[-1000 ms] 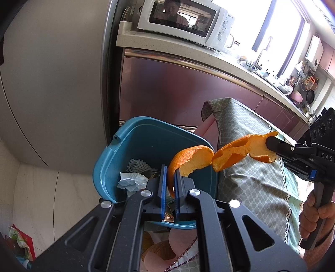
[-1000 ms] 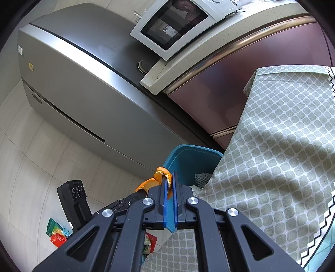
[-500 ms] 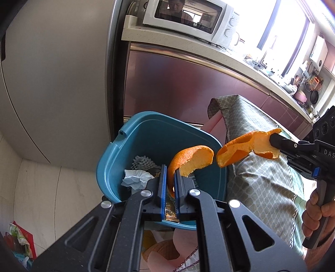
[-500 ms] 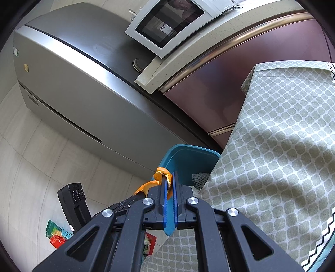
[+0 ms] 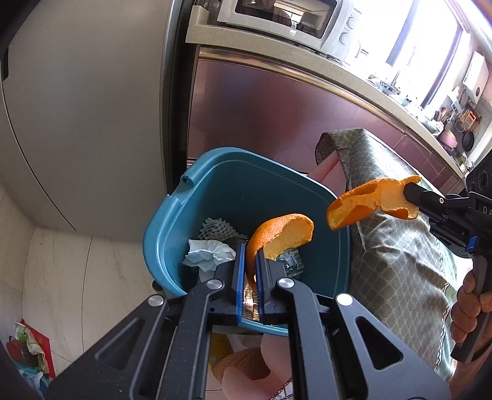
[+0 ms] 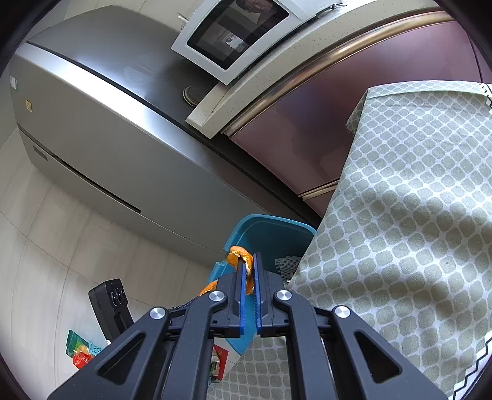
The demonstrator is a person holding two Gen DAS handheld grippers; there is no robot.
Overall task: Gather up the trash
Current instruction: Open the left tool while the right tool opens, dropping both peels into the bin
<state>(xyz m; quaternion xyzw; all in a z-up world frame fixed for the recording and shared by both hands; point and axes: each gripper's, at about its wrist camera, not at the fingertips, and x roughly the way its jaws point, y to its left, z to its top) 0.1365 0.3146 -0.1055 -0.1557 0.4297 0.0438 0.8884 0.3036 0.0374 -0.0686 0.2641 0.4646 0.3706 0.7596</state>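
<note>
While each tool clamped a curled orange peel, left tool (image 5: 250, 270) over the teal bin (image 5: 172, 221), right tool (image 5: 410, 192) beside it, the bin held crumpled tissue (image 5: 209, 255) and foam netting (image 5: 215, 229).

Bin (image 5: 215, 197) mouth open, tablecloth (image 5: 396, 264) crowding right

Kitchen: grey fridge (image 5: 77, 123) left, white microwave (image 5: 286, 21) on pale counter (image 5: 307, 67) over maroon cabinets (image 5: 261, 117). Bright window (image 5: 430, 46) far right, beige tiled floor (image 5: 61, 277). Table under green patterned cloth (image 6: 399, 215).
</note>
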